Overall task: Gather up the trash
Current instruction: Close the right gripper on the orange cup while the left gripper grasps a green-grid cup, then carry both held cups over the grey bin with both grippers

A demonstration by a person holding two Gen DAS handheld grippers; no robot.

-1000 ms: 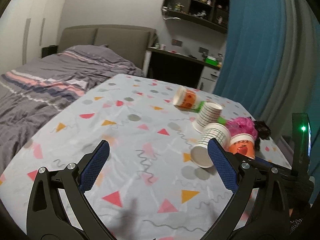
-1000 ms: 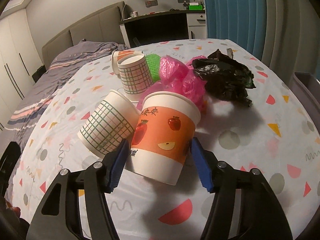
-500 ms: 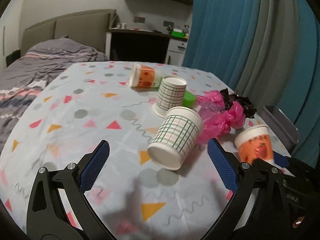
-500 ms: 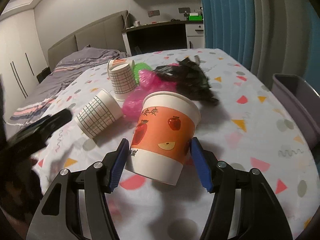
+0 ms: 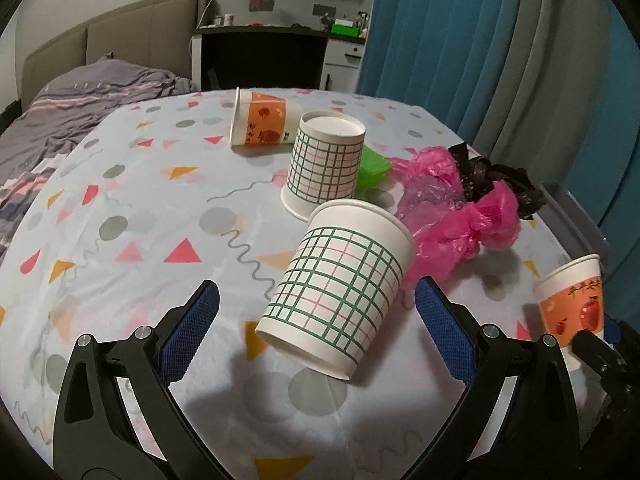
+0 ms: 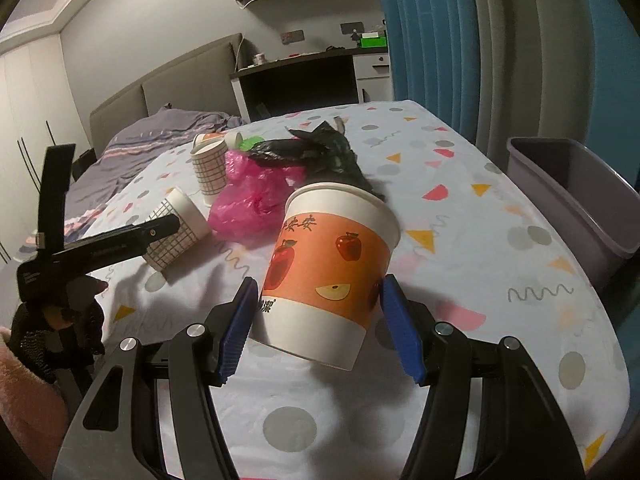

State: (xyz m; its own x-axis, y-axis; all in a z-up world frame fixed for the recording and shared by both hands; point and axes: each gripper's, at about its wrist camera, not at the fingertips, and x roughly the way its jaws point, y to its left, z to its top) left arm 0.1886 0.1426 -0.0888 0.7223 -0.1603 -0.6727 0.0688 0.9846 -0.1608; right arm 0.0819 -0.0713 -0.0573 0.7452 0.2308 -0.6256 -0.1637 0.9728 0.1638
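Bedroom, table under a white cloth [image 5: 132,208] with coloured triangles and dots, bed [image 5: 80,96] behind, blue curtain [image 5: 460,40] on the right. My right gripper [image 6: 318,320] has its blue pads pressed on both sides of the orange apple-print cup [image 6: 328,272], tilted and lifted off the cloth; it also shows at the right edge of the left view [image 5: 572,300]. My left gripper [image 5: 316,324] has its jaws wide apart, nothing gripped; the tipped grid-pattern cup [image 5: 340,292] lies on its side between them, pads clear of it. Another grid cup [image 5: 324,164] stands upside down just beyond, a green thing [image 5: 374,166] touching behind it. A second orange cup [image 5: 260,124] lies on its side farther back. The pink plastic bag [image 5: 452,224] sits right of the grid cups, the crumpled black bag [image 5: 496,180] against it. Grey bin [image 6: 568,196] beside the table's right edge.
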